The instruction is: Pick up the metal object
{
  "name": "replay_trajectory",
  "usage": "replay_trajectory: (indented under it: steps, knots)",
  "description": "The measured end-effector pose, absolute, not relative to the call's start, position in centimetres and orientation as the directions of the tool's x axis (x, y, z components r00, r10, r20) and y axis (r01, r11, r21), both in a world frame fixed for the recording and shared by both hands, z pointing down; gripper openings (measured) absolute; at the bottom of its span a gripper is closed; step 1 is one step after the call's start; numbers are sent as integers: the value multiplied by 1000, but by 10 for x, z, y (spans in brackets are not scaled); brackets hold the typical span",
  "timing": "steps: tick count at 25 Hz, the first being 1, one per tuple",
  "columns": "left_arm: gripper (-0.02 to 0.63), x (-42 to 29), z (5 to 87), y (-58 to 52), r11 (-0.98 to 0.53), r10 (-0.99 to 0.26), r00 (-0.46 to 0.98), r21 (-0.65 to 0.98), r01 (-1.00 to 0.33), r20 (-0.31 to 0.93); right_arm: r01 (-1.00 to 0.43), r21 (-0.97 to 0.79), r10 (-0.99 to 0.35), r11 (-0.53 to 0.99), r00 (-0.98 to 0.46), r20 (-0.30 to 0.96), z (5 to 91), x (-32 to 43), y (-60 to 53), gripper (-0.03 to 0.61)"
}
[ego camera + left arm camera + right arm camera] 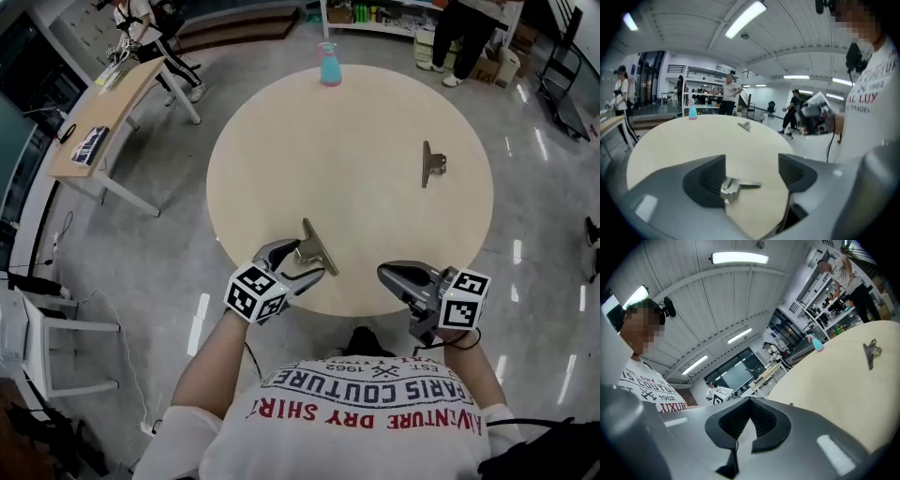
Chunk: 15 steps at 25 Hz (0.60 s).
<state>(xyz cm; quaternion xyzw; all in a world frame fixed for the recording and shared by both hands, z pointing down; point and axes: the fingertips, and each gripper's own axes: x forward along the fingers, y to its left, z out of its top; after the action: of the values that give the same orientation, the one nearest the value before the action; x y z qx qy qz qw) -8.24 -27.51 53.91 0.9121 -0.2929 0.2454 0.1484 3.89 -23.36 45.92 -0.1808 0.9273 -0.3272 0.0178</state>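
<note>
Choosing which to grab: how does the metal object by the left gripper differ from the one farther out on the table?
The near metal object lies at the front edge of the table, between the open jaws of the left gripper; the far metal object lies alone, well beyond it. In the head view the near one runs diagonally, the far one nearly vertically. Both look like shiny metal clips.

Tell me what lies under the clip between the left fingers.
Only the bare table; the clip lies on it between the left gripper's open fingers. The spot right beneath it is covered.
</note>
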Motion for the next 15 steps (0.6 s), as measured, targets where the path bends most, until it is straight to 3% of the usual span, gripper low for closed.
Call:
replay_trajectory:
  steps: [5, 11, 15]
  knots:
    - [359, -93, 620, -301, -840, -357, 589, 27, -542, 725, -351, -635, -365, 688, -924, 115, 473, 63, -254, 0]
    - [362, -103, 665, -317, -839, -296, 527, 47, -542, 797, -364, -654, -365, 663, -920, 141, 489, 72, -267, 0]
    - [309, -103, 678, -314, -854, -277, 493, 23, -520, 825, -371, -666, -367, 647, -917, 155, 496, 76, -266, 0]
